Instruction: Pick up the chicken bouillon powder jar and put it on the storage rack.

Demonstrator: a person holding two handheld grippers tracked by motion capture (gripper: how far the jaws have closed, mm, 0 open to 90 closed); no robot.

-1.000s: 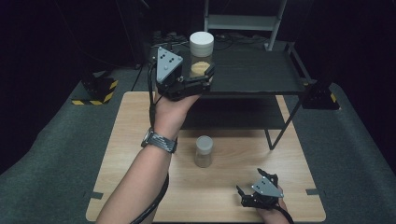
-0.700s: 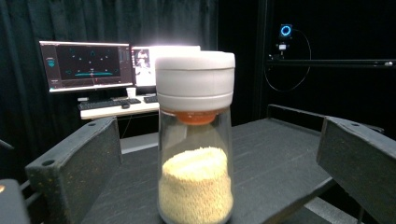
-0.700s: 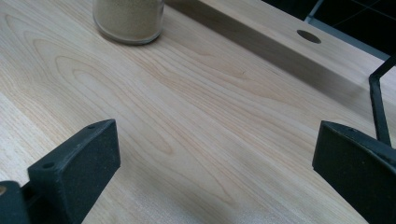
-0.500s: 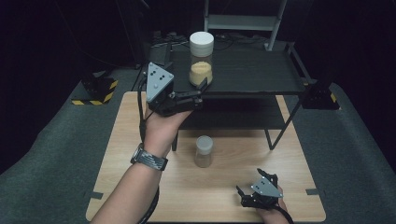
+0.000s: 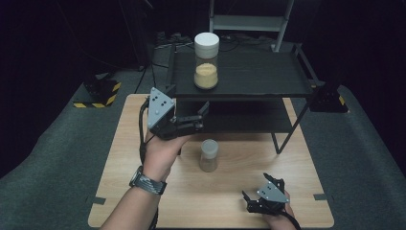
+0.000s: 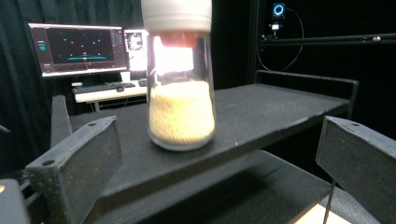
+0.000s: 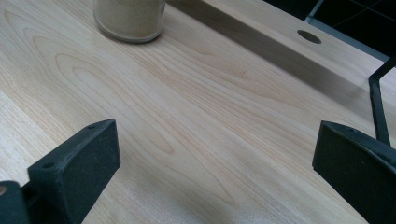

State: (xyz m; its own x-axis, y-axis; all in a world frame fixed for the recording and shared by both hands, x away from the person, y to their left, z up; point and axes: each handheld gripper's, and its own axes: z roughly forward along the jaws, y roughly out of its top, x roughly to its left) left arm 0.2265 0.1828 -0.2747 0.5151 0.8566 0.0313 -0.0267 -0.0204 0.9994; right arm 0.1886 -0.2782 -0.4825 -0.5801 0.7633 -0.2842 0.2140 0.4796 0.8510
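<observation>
Pale grain half-fills the tall jar (image 5: 206, 60), upright near the shelf's (image 5: 253, 76) front edge for easy reach. Left gripper (image 5: 198, 116) hangs before it, jaws apart and empty; right gripper (image 5: 261, 191) idles open-jawed on the desk (image 5: 297, 191).

Jar lid (image 6: 176, 14) cropped above
</observation>
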